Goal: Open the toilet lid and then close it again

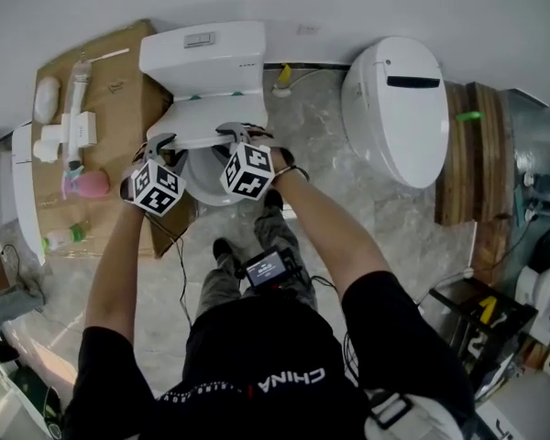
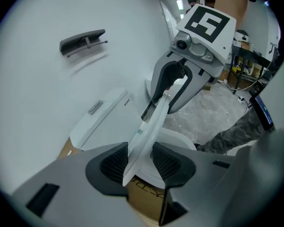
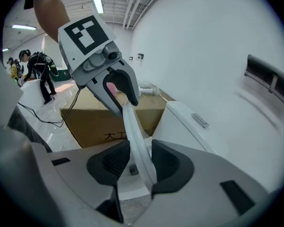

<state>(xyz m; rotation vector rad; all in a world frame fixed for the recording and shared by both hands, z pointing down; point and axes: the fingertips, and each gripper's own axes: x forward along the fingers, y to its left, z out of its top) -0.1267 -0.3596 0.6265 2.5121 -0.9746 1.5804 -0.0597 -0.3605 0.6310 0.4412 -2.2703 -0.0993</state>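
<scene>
A white toilet (image 1: pixel 202 49) stands against the wall with its lid (image 1: pixel 206 122) partly raised over the bowl (image 1: pixel 206 189). Both grippers hold the lid's front edge. My left gripper (image 1: pixel 162 142) is on the lid's left side and my right gripper (image 1: pixel 243 134) on its right side. In the left gripper view the thin lid (image 2: pixel 149 126) runs edge-on between my left gripper's (image 2: pixel 135 162) pads, and the right gripper (image 2: pixel 173 86) clamps it farther along. In the right gripper view the lid (image 3: pixel 132 126) sits between my right gripper's (image 3: pixel 135 162) pads, with the left gripper (image 3: pixel 116 86) beyond.
A cardboard box (image 1: pixel 119 90) with plumbing parts and a pink item (image 1: pixel 87 183) stands left of the toilet. A second white toilet (image 1: pixel 399 108) and wooden boards (image 1: pixel 467 154) are at the right. A grey rail (image 2: pixel 83 41) is on the wall. People (image 3: pixel 40 74) stand far off.
</scene>
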